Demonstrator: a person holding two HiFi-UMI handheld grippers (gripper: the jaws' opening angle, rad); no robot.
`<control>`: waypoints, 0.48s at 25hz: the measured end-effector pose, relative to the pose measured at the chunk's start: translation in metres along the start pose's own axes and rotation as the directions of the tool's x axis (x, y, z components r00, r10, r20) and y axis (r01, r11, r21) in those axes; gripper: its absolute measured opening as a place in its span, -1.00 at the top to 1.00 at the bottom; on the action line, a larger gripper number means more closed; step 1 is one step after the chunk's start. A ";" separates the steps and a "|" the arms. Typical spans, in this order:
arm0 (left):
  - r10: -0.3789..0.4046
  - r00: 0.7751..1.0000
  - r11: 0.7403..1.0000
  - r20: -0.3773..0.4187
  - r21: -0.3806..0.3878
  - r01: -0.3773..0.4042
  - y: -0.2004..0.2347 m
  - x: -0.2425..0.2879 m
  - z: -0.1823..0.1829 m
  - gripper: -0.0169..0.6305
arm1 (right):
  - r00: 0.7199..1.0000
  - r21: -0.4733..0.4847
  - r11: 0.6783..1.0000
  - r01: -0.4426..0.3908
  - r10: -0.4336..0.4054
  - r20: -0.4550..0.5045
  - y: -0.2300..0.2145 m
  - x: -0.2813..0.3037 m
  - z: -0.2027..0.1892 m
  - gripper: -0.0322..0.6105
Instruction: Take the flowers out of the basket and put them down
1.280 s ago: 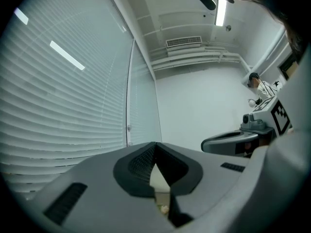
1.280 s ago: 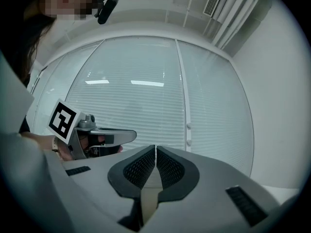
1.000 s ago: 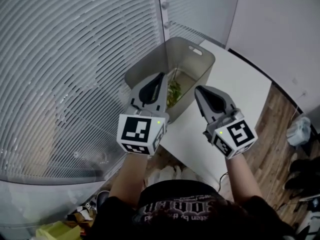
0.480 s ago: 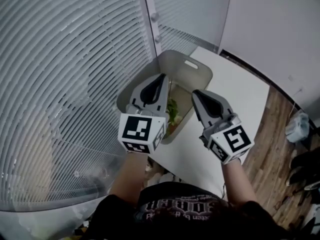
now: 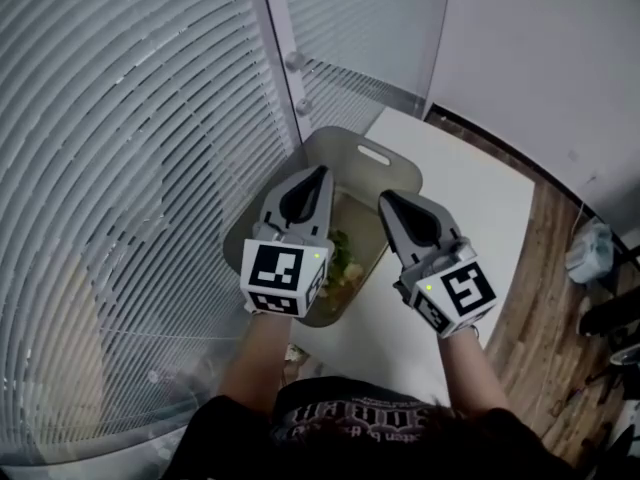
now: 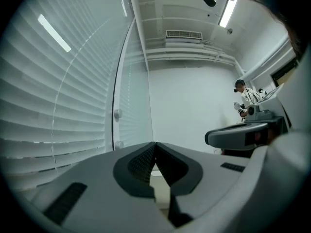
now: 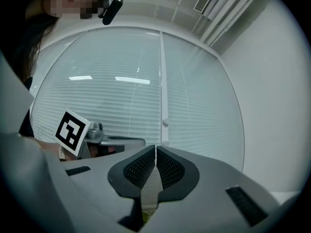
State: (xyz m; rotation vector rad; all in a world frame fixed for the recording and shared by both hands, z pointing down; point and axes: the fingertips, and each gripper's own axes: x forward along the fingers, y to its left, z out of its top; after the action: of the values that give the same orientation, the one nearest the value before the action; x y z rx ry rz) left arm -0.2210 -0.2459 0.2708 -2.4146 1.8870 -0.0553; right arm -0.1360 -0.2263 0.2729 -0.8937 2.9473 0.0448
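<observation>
- The left gripper [image 5: 320, 171] hovers level over the basket [image 5: 398, 164], jaws pressed together and empty.
- The flowers [image 5: 343, 260] lie inside the basket, untouched.
- The right gripper [image 5: 384, 197] is closed and empty too.
- This looks like the approach; next, tip down, open, pinch a stem.

The basket [image 5: 398, 164] stands at the table's [image 5: 480, 198] left edge, close beside the window blinds [image 5: 130, 168], which wall in its left side. Its top is open from above. To its right, bare tabletop stretches toward the far wall [image 5: 540, 58].
</observation>
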 end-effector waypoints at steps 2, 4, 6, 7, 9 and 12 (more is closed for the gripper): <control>-0.007 1.000 1.000 -0.020 -0.017 0.006 0.002 0.006 -0.011 0.95 | 1.000 0.007 1.000 0.004 -0.004 -0.003 -0.004 0.004 -0.004 0.81; -0.026 0.999 0.999 -0.032 -0.030 0.025 0.003 0.010 -0.018 0.95 | 1.000 0.008 1.000 0.010 -0.010 -0.004 -0.007 0.007 -0.006 0.81; -0.042 0.998 0.998 -0.041 -0.038 0.041 0.002 0.011 -0.025 0.88 | 1.000 0.007 1.000 0.015 -0.015 -0.004 -0.008 0.008 -0.008 0.81; -0.045 0.998 0.998 -0.048 -0.042 0.043 0.003 0.012 -0.028 0.85 | 1.000 0.006 1.000 0.016 -0.016 -0.004 -0.009 0.008 -0.009 0.81; -0.051 0.996 0.998 -0.066 -0.043 0.048 0.004 0.015 -0.034 0.80 | 1.000 0.000 1.000 0.021 -0.021 0.003 -0.011 0.009 -0.008 0.81; -0.078 0.990 0.997 -0.114 -0.032 0.075 0.002 0.023 -0.044 0.63 | 0.999 -0.002 0.999 0.033 -0.033 0.003 -0.014 0.006 -0.009 0.81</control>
State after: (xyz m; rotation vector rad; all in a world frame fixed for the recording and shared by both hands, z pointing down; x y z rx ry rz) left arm -0.2203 -0.2706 0.3144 -2.5539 1.8514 -0.1784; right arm -0.1335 -0.2416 0.2810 -0.9421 2.9297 0.0478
